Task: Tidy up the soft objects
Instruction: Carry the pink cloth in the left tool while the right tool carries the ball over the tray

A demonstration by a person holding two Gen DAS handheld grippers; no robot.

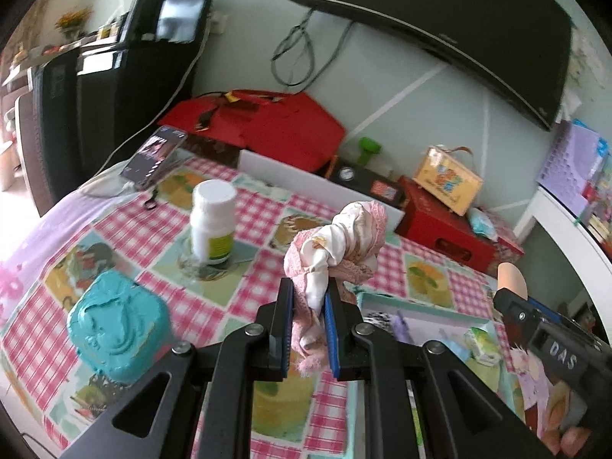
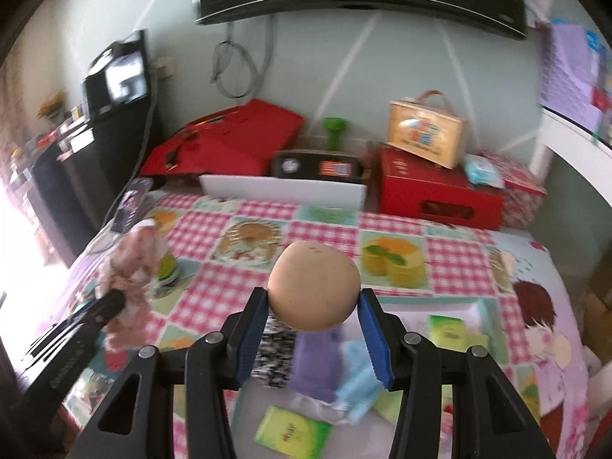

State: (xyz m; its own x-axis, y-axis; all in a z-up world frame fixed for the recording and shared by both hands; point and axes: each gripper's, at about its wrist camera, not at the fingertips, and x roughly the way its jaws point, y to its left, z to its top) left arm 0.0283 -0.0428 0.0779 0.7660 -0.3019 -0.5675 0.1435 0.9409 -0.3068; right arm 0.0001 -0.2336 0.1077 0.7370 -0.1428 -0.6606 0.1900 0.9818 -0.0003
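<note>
My left gripper (image 1: 309, 298) is shut on a bunched pink and white cloth (image 1: 340, 244) and holds it above the checked tablecloth; it also shows at the left of the right wrist view (image 2: 132, 267). My right gripper (image 2: 313, 306) is shut on a tan egg-shaped soft ball (image 2: 313, 285), held above a teal tray (image 2: 484, 308). The tray holds a black-and-white cloth (image 2: 275, 348), a purple cloth (image 2: 315, 363), a light blue cloth (image 2: 357, 378) and green packets (image 2: 292, 434). The right gripper's body (image 1: 550, 344) shows at the right of the left wrist view, with the ball's tip (image 1: 512, 277).
A white bottle (image 1: 213, 222) and a teal moulded box (image 1: 118, 329) stand on the tablecloth at the left. A phone (image 1: 155, 155) lies at the far left corner. A white bin (image 2: 283, 191), red boxes (image 2: 440, 191) and a yellow case (image 2: 424, 134) line the wall.
</note>
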